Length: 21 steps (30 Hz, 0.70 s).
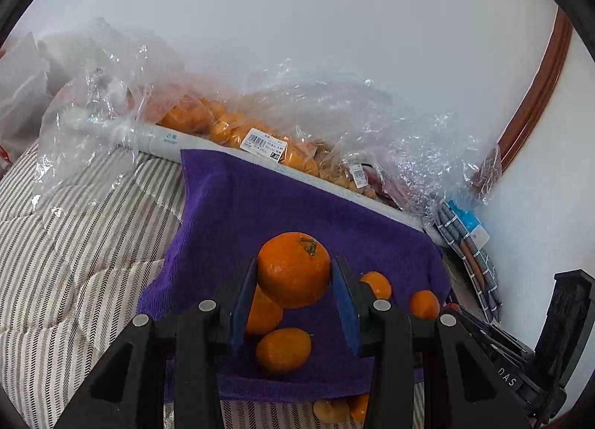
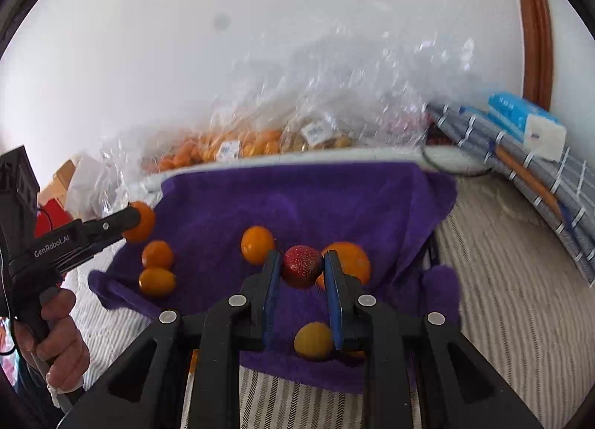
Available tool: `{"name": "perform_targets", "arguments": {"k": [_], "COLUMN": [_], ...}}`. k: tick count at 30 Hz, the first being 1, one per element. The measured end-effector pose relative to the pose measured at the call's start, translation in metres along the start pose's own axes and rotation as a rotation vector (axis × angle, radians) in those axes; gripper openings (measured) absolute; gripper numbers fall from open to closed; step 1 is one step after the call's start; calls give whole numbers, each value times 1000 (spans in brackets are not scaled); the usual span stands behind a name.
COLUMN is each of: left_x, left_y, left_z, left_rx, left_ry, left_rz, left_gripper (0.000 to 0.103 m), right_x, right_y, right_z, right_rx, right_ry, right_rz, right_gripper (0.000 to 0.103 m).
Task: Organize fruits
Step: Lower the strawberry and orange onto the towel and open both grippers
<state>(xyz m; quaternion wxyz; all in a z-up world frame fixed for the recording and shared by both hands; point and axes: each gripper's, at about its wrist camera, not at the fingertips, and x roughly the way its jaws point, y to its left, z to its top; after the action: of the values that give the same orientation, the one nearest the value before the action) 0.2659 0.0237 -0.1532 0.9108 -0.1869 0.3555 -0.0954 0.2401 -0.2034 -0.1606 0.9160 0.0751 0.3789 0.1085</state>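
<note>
My left gripper [image 1: 294, 272] is shut on an orange mandarin [image 1: 293, 268] with a green stem, held above a purple towel [image 1: 282, 205]. It also shows at the left of the right wrist view [image 2: 138, 221]. My right gripper [image 2: 302, 265] is shut on a red strawberry [image 2: 301, 266] above the same towel [image 2: 297, 198]. Several small oranges lie loose on the towel, such as one [image 2: 256, 245] just left of my right fingers and one [image 1: 283, 350] under my left gripper.
Clear plastic bags of oranges [image 1: 230, 127] with price labels lie along the white wall behind the towel. A striped bedcover [image 1: 74, 243] lies around the towel. Folded grey checked cloth [image 2: 528, 161] and a blue tissue pack [image 2: 528, 120] sit at the right.
</note>
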Motion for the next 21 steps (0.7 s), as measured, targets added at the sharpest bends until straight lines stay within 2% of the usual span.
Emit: {"name": "perform_targets", "arguments": {"k": [4, 10, 16, 18, 21], "left_x": [8, 8, 9, 10, 10], "left_y": [0, -7, -10, -11, -14], "left_z": [-4, -8, -9, -9, -11], "left_rx": [8, 63, 81, 91, 105], "left_ry": [29, 23, 29, 30, 28], "left_rz": [-2, 17, 18, 19, 21], "left_gripper": [39, 39, 39, 39, 39], "right_x": [11, 18, 17, 14, 11], "right_y": [10, 17, 10, 9, 9], "right_z": [-6, -12, -11, -11, -10], "right_rx": [-46, -99, -74, -69, -72], "right_ry": [41, 55, 52, 45, 25], "right_rz": [-13, -50, -56, -55, -56], "right_gripper": [24, 24, 25, 37, 47]}}
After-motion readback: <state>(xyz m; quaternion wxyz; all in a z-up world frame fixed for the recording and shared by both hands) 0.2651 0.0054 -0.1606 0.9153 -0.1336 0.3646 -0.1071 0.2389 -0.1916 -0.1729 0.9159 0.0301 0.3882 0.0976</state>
